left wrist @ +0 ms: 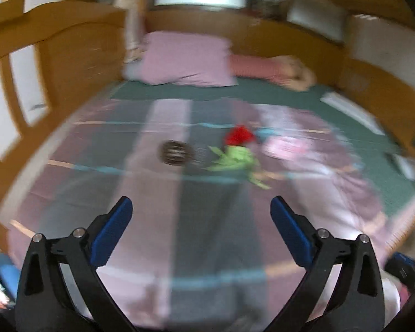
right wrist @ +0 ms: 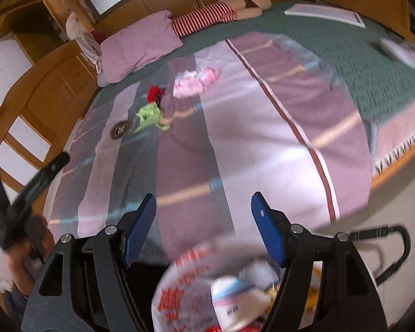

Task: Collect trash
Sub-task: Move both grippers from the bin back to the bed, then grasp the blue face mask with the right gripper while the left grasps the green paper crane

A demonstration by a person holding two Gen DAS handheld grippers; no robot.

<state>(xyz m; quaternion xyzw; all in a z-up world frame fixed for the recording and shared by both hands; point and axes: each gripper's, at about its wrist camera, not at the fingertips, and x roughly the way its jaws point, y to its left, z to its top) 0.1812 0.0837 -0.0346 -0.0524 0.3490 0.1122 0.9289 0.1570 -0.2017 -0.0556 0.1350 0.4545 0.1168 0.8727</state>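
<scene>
Both the left tongs (left wrist: 201, 207) and right tongs (right wrist: 204, 204) gape empty, aimed at the crumpled red (left wrist: 239, 135) and green wrappers (left wrist: 233, 160) ahead on the striped bedspread (left wrist: 163, 221), ready to gather them

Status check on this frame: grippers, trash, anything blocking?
Left gripper open, empty. Right gripper open, over trash bag. Red, green, pink wrappers and dark disc on bedspread. Path clear.

1. The left wrist view looks forward and down along its hand-held gripper (left wrist: 201, 207) across the bed (left wrist: 179, 221) toward the pink pillow (left wrist: 185, 58).
2. The right wrist view looks down from the bed's foot, standing farther back.
3. Both share the bedspread, pillow and green wrapper (left wrist: 235, 160).
</scene>
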